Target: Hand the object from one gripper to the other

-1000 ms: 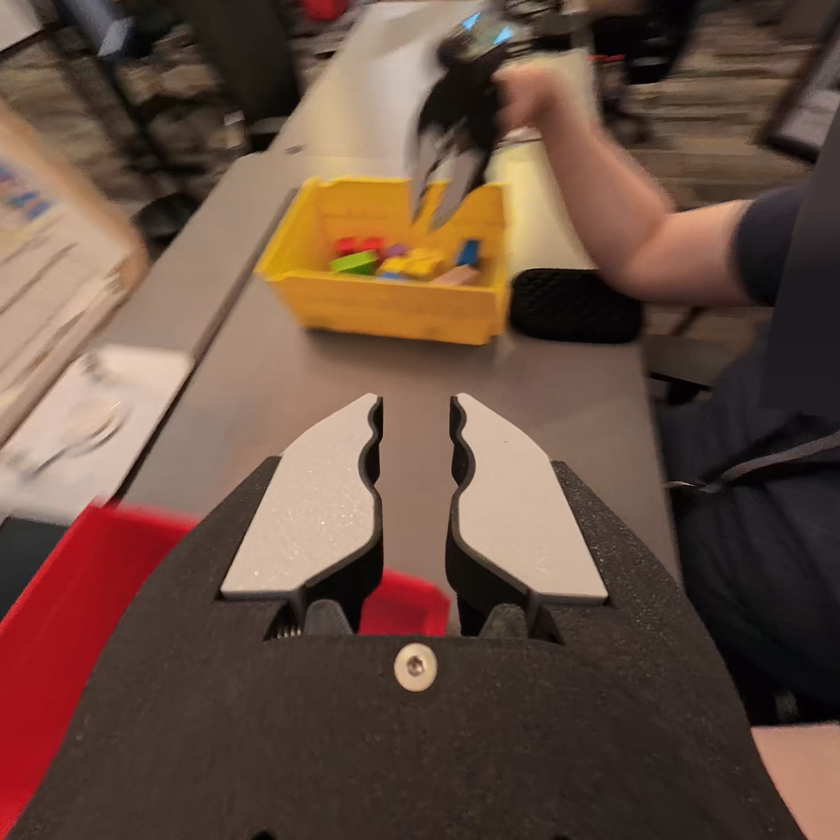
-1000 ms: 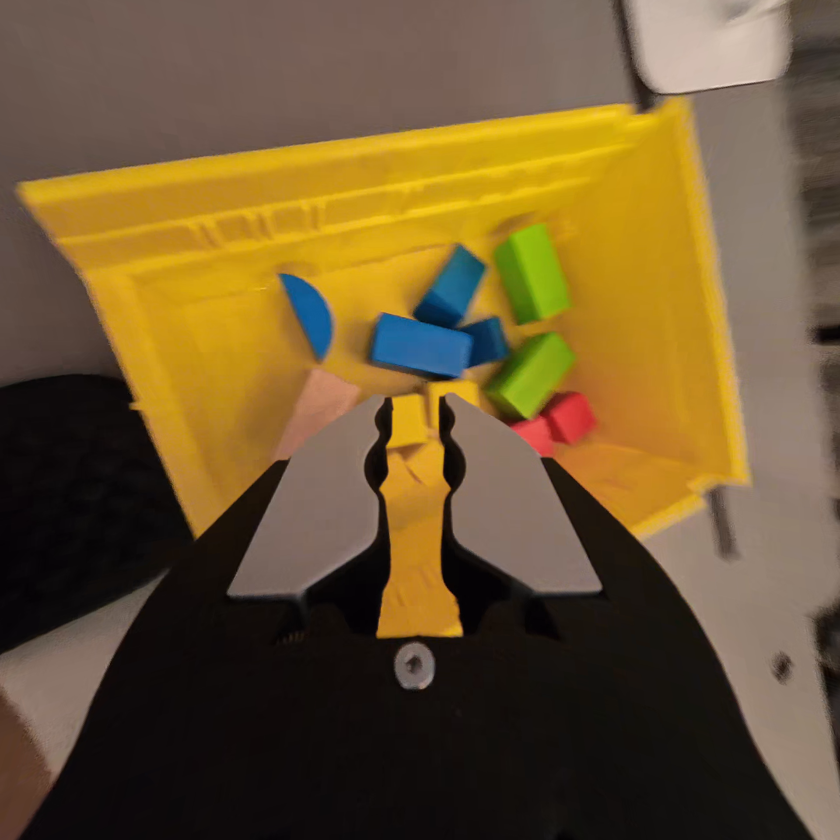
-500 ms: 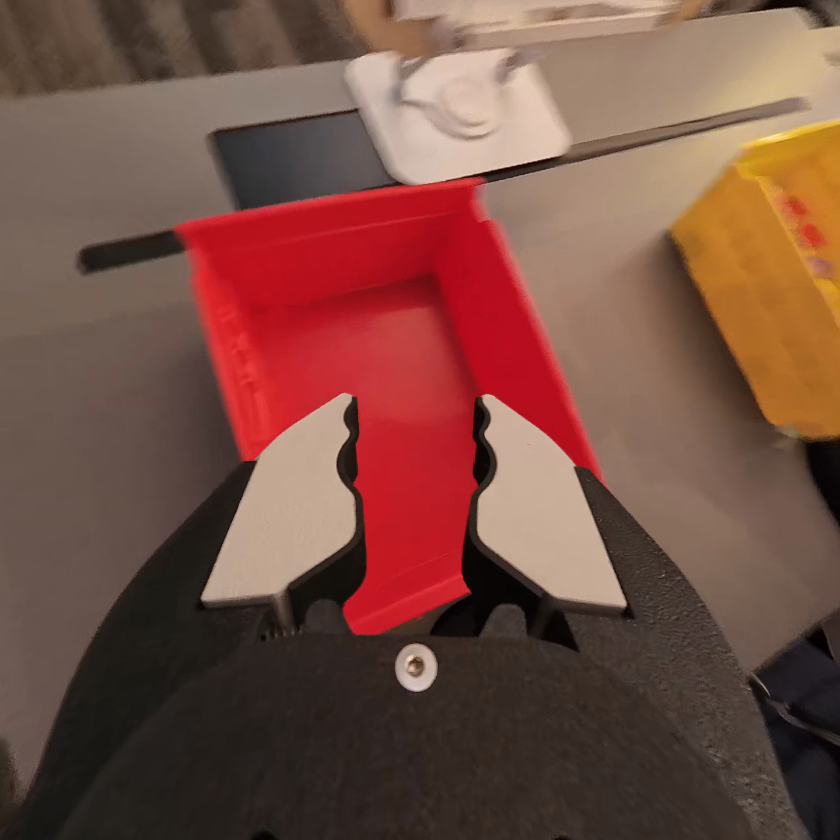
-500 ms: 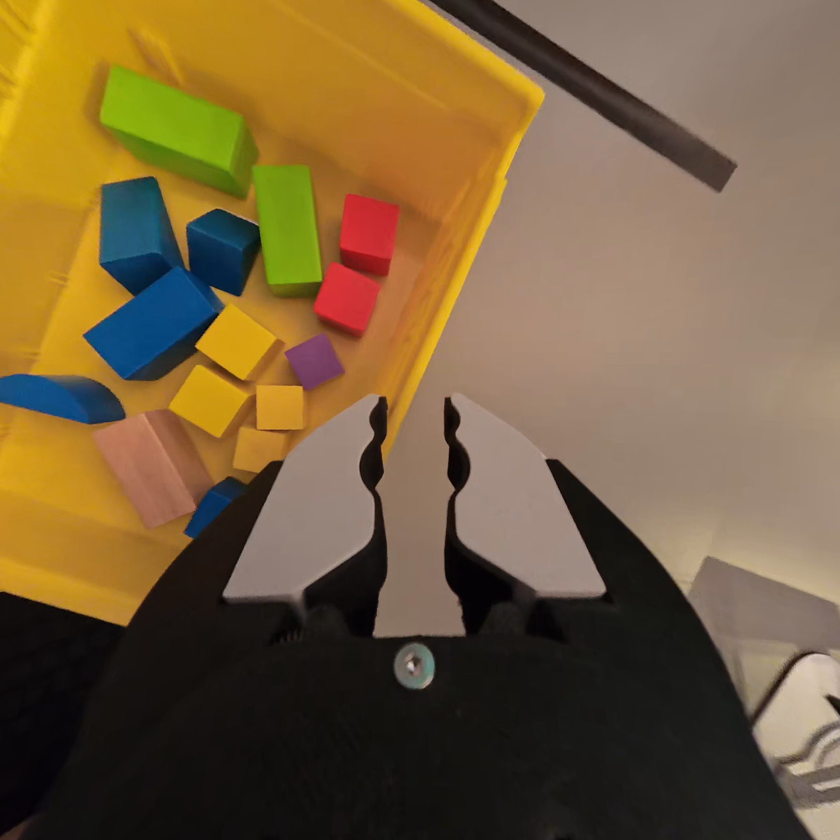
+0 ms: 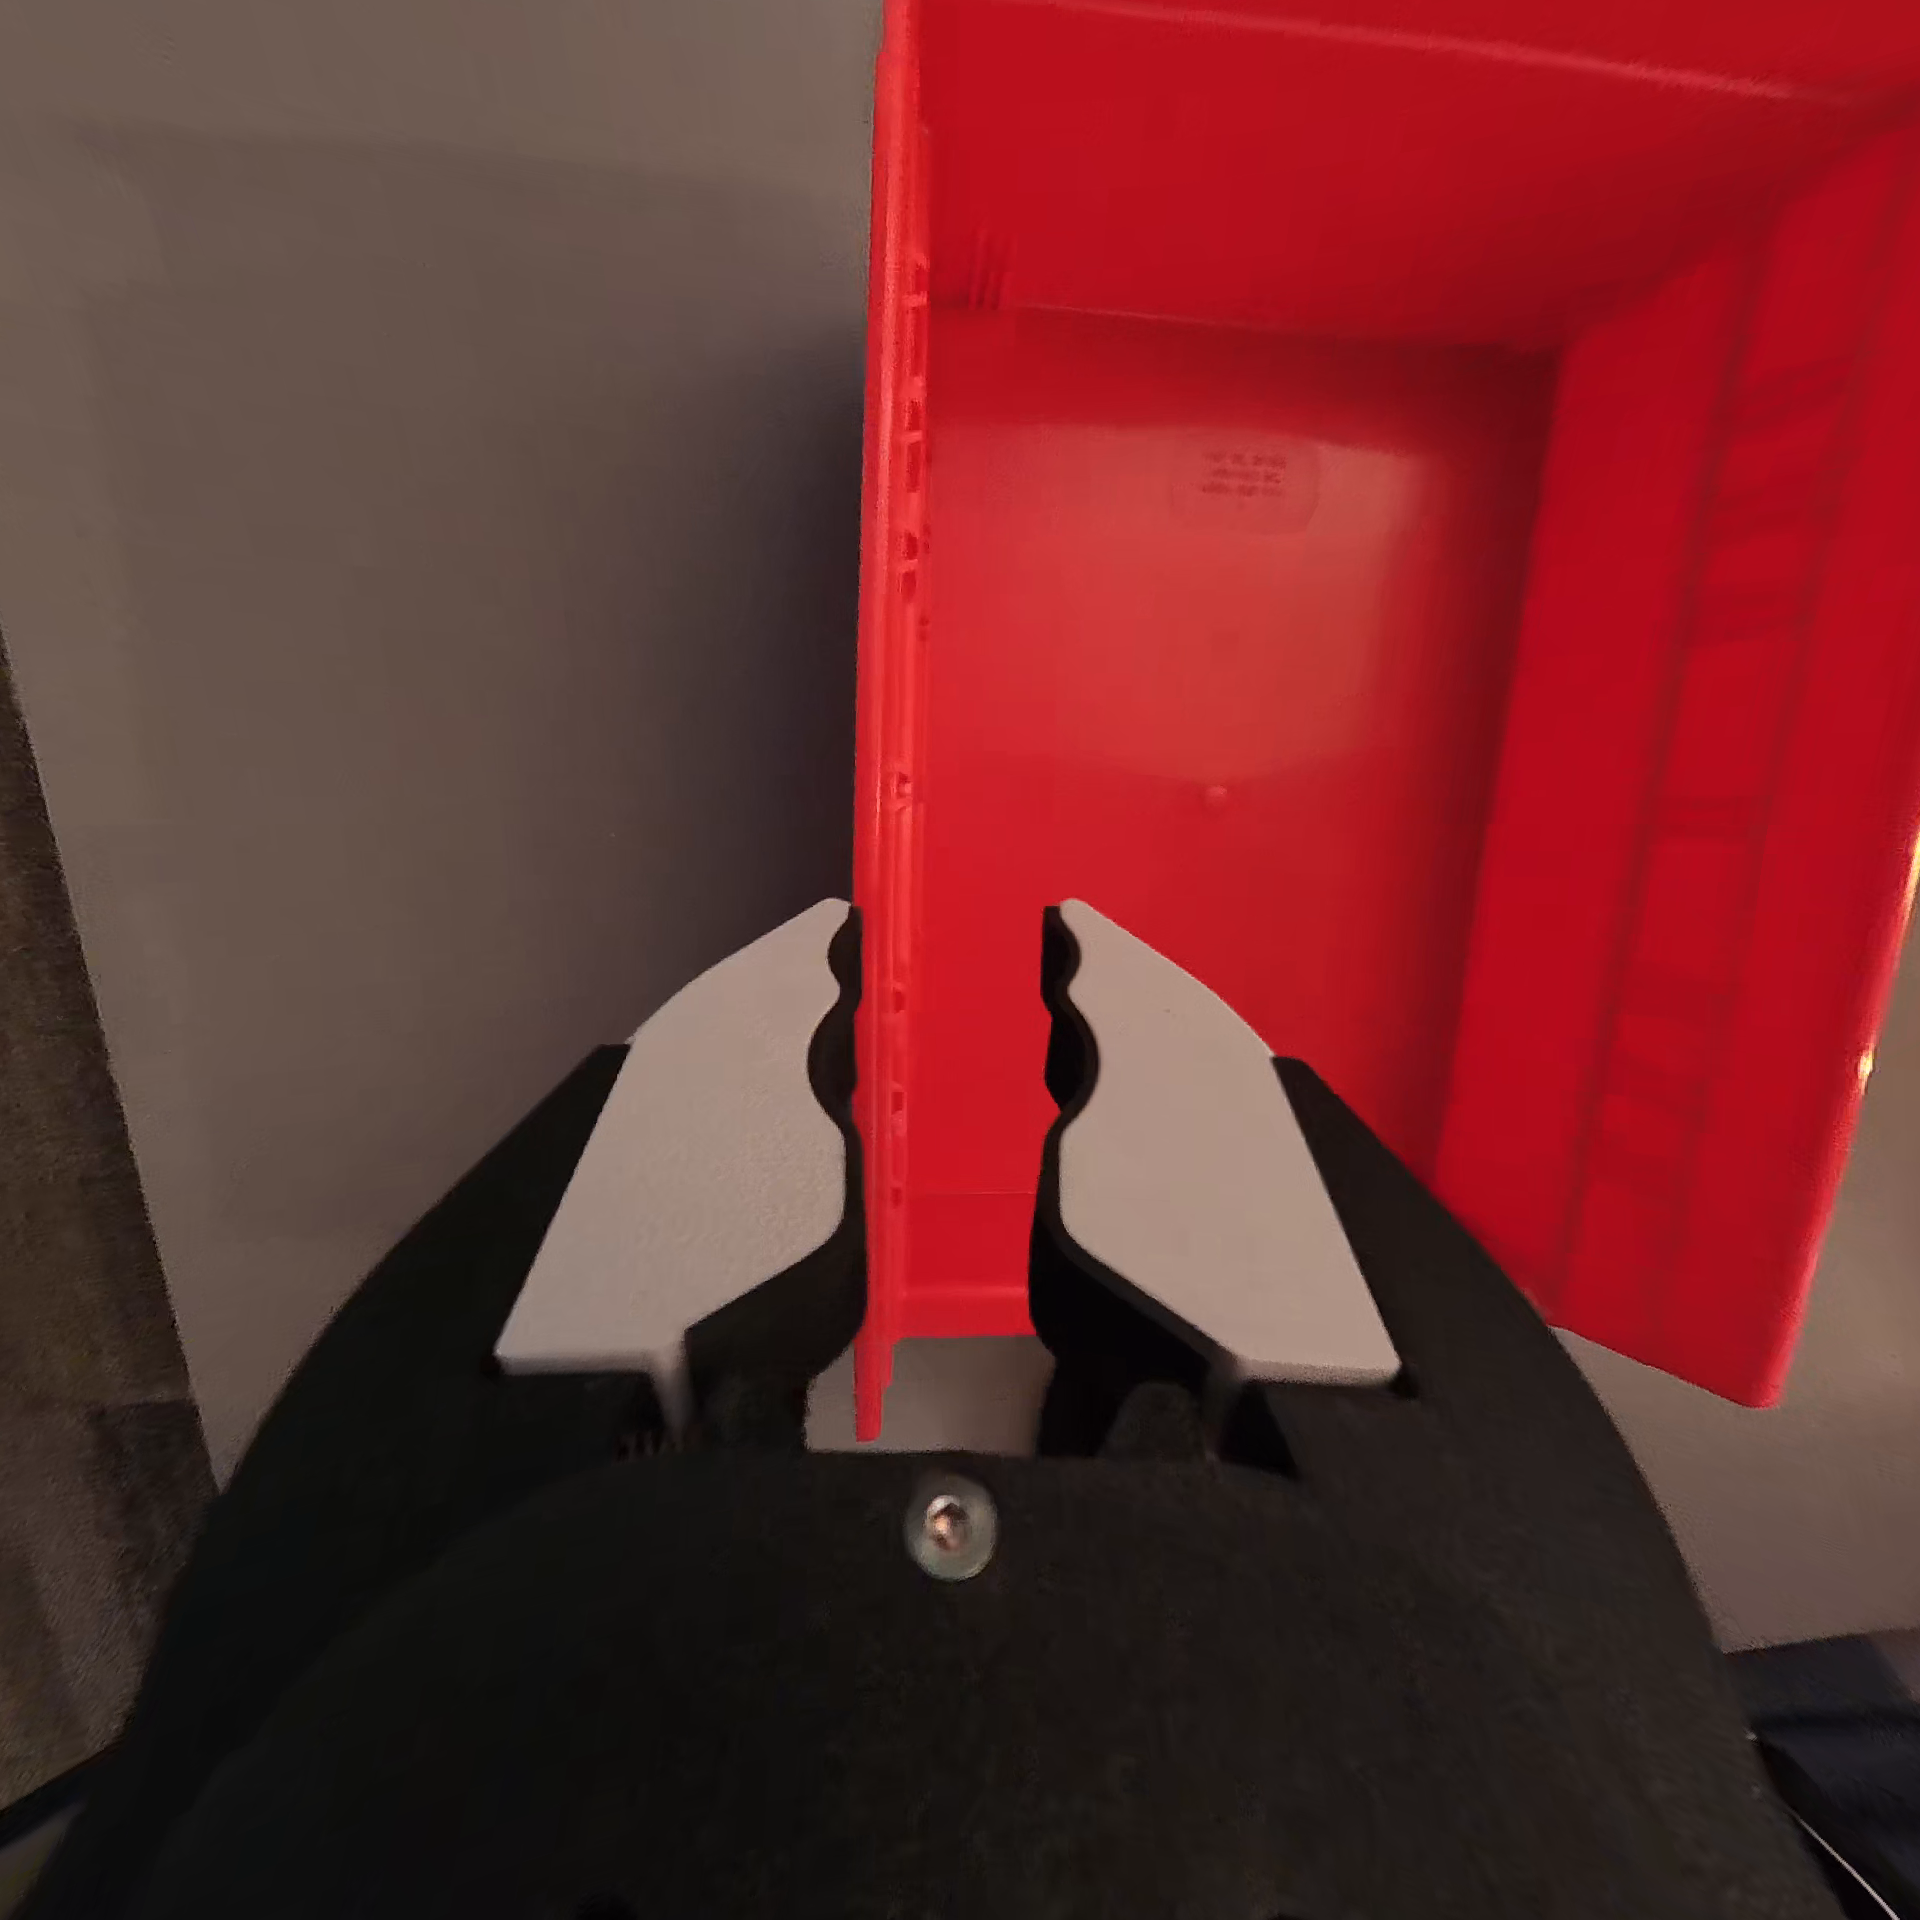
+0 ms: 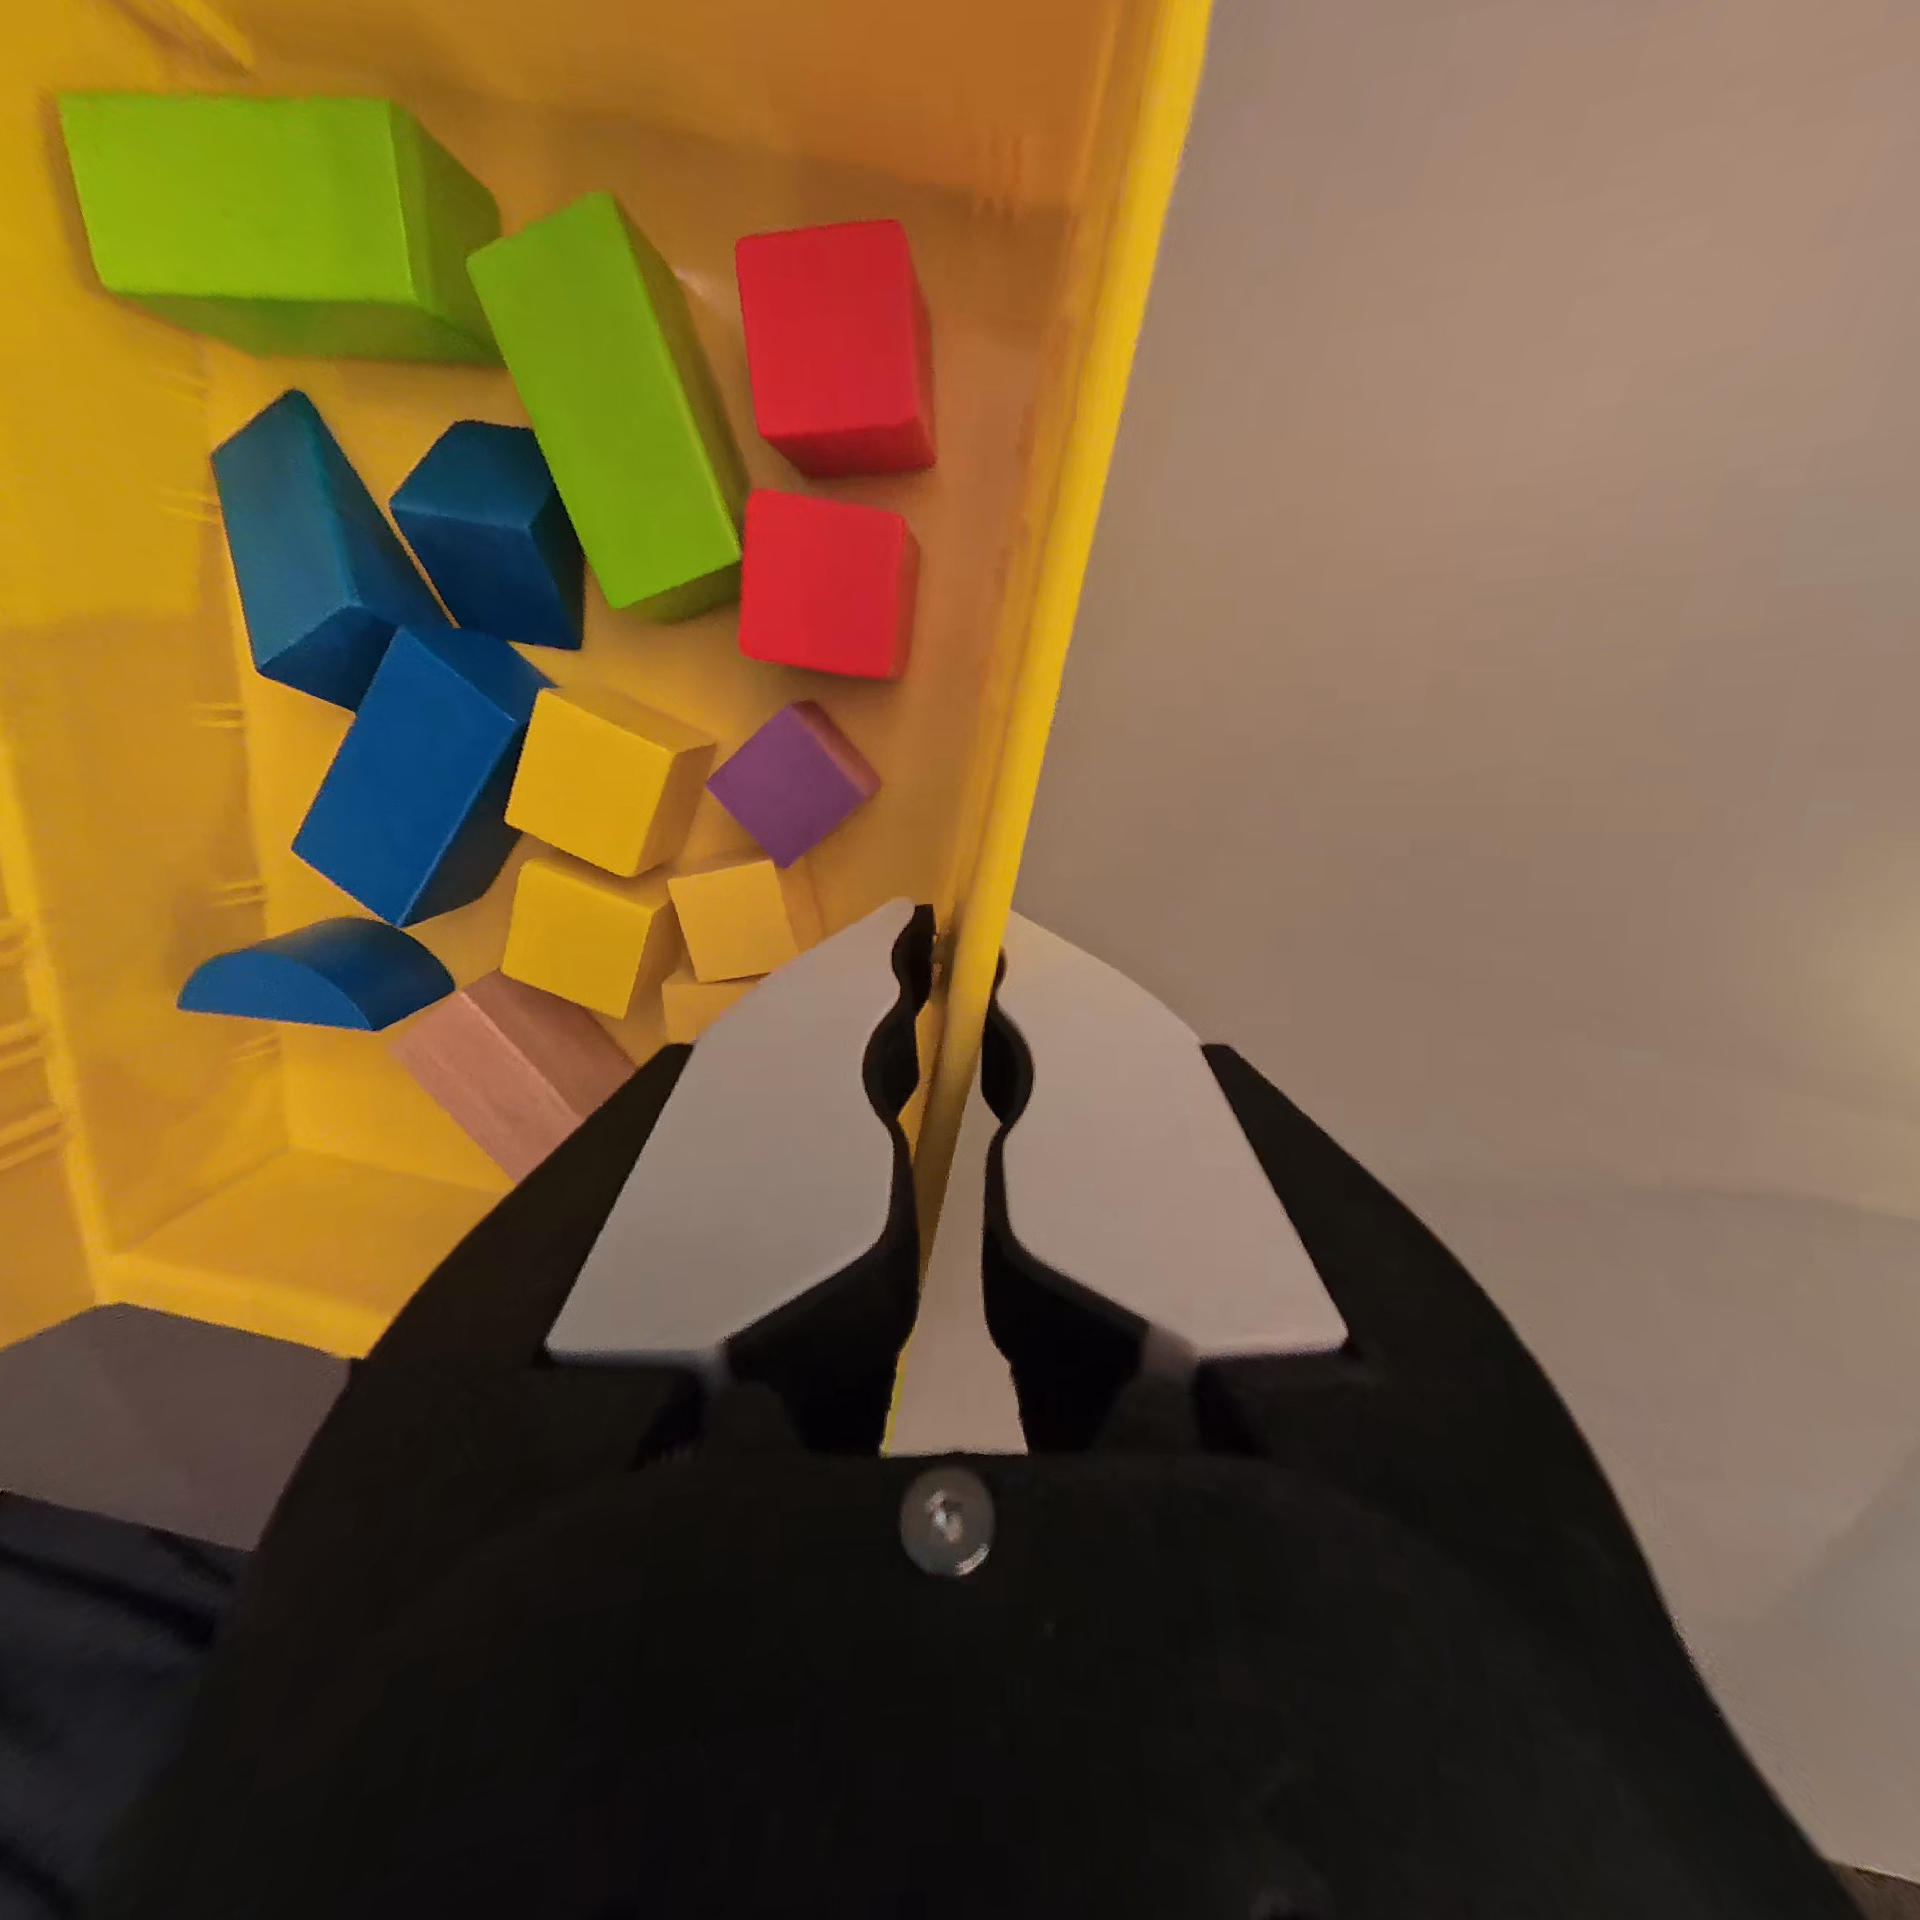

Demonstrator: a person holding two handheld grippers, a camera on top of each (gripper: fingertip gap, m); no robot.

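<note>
It looks like a work or test room rather than a home. A plain grey worktop (image 5: 416, 623) carries plastic storage bins, a red bin (image 5: 1662, 727) and a yellow bin (image 6: 1049, 582) of coloured wooden blocks (image 6: 613, 405), with dark carpet (image 5: 62, 1039) at the left edge.
</note>
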